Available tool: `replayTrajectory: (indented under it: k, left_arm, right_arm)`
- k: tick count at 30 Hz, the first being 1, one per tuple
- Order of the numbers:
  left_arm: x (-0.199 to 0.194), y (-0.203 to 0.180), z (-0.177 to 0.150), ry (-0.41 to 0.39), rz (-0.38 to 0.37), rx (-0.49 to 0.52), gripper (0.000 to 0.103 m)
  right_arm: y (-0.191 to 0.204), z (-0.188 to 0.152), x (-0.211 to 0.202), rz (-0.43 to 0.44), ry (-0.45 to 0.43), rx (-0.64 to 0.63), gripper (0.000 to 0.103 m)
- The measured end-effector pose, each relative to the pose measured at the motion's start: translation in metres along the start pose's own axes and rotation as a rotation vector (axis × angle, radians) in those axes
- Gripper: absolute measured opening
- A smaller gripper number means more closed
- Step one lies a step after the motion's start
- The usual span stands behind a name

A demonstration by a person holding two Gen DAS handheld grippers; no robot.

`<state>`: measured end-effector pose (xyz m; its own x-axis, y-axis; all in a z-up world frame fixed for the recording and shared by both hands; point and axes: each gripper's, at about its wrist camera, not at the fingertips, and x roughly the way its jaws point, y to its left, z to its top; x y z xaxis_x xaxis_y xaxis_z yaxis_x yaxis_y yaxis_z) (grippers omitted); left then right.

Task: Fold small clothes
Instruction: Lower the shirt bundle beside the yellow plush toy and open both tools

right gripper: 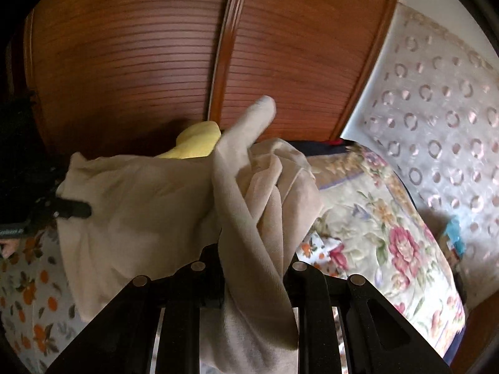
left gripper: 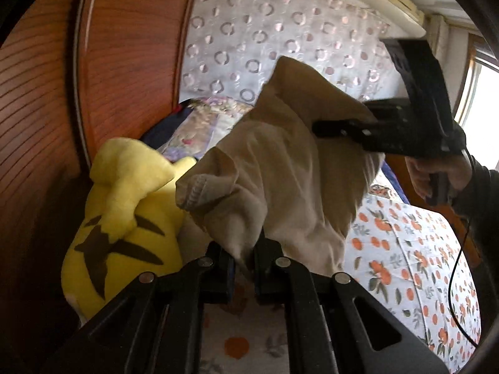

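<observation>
A small beige garment (left gripper: 280, 168) hangs in the air between both grippers above the bed. My left gripper (left gripper: 244, 265) is shut on one edge of it. My right gripper (right gripper: 255, 277) is shut on another bunched part of the beige garment (right gripper: 149, 205), and a strip of cloth drapes over its fingers. In the left wrist view the right gripper (left gripper: 324, 129) shows at the right, pinching the cloth, held by a hand. In the right wrist view the left gripper (right gripper: 78, 208) shows at the left edge, gripping the cloth.
A yellow plush toy (left gripper: 124, 218) lies at the left beside the wooden wardrobe (left gripper: 124, 46). The bed sheet (left gripper: 421, 249) has an orange-fruit print. A floral blanket (right gripper: 389, 227) lies at the head. A patterned curtain (left gripper: 280, 31) hangs behind.
</observation>
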<state>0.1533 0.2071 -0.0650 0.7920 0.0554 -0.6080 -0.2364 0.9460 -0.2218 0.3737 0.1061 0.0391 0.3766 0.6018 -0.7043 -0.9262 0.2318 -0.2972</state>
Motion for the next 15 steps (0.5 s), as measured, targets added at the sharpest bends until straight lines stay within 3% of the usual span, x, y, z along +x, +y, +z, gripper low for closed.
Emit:
replayTrajectory:
  k: [4,8,9,15]
  left_arm:
    - [0.007,0.01,-0.008,0.039,0.024,-0.013,0.01]
    - [0.007,0.014,-0.015,0.073,0.036,-0.028,0.01]
    - [0.007,0.015,-0.017,0.075,0.043,-0.03,0.01]
    - [0.004,0.017,-0.016,0.085,0.055,-0.035,0.011]
  right_arm:
    - [-0.005,0.021,0.031,0.023,0.027,0.007,0.024]
    - [-0.021,0.023,0.037,-0.03,0.007,0.116,0.058]
    - [-0.024,0.022,0.038,-0.045,-0.006,0.142,0.062]
    - [-0.016,-0.001,0.027,-0.083,-0.033,0.267,0.062]
